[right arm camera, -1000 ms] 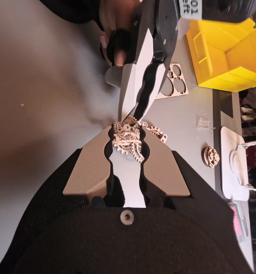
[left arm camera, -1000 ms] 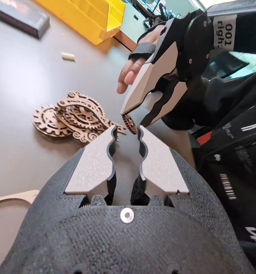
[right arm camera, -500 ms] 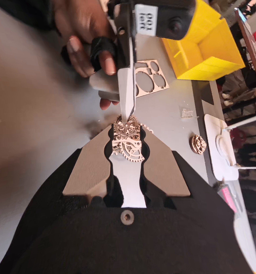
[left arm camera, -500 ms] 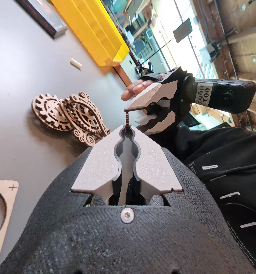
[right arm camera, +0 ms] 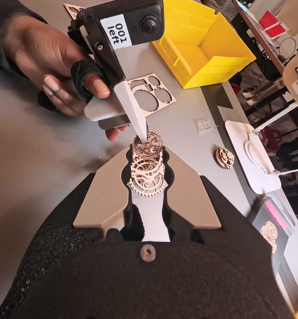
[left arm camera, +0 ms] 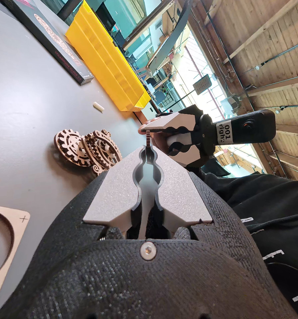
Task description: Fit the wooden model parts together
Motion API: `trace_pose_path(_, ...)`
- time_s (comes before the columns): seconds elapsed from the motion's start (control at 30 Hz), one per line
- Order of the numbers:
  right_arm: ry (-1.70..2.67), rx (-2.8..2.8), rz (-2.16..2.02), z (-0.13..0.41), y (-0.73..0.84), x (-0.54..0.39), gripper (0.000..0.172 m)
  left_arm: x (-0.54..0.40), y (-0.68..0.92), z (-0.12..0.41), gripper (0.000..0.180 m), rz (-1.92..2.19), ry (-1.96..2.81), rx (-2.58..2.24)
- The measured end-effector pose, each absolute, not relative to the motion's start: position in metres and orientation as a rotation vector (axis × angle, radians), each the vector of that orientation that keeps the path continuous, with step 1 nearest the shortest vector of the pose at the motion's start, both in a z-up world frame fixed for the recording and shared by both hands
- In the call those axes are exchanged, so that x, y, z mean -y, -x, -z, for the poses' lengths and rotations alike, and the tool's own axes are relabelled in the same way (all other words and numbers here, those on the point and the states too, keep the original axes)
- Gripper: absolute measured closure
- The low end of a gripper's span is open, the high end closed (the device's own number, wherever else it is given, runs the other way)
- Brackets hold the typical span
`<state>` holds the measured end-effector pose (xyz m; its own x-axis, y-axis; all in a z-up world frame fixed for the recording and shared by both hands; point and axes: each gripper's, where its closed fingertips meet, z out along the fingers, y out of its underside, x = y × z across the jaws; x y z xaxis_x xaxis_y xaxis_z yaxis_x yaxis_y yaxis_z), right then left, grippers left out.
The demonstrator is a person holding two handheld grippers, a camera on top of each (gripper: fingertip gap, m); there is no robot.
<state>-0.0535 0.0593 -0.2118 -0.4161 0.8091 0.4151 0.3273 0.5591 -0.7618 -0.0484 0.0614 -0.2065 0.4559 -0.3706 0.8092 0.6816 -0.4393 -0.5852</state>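
Pinching one small wooden gear (right arm camera: 148, 144) edge-on at the frame centre, the left gripper (left arm camera: 148, 149) holds it above the gear assembly (left arm camera: 86, 151) on the grey table (left arm camera: 24, 120); the right gripper (right arm camera: 147, 150) stands spread, both fingertips meeting the gear's rim. Next move, I judge: align the square hole onto an axle. Counted: one loose gear, one assembly, one separate small gear stack (right arm camera: 225, 159), two cut-out sheets (right arm camera: 151, 96)

Right gripper (right arm camera: 148, 150): jaws apart, framing the wooden gear assembly (right arm camera: 147, 177) lying on the grey table (right arm camera: 41, 155). Left gripper (right arm camera: 145, 138): fingers closed on a small wooden gear (right arm camera: 149, 146) held above that assembly. Yellow bin (right arm camera: 205, 51): at the table's far edge.
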Motion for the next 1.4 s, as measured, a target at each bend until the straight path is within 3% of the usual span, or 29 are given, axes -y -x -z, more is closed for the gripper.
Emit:
trace_pose_path(0.43, 0.875, 2.017, -0.785, 0.213, 0.049, -0.058, 0.140, -0.058, 0.045, 0.208, 0.179, 1.167, 1.669, 0.169)
trace_pose_path(0.97, 0.864, 2.060, -0.822, 0.220, 0.043, -0.061, 0.140, -0.049, 0.077, 0.205, 0.155, 0.618, 1.730, -0.207)
trace_pose_path(1.4, 0.897, 2.263, -0.842, 0.246, 0.031, -0.055, 0.140, -0.049, 0.039, 0.230, 0.141, 0.483, 1.808, -0.517)
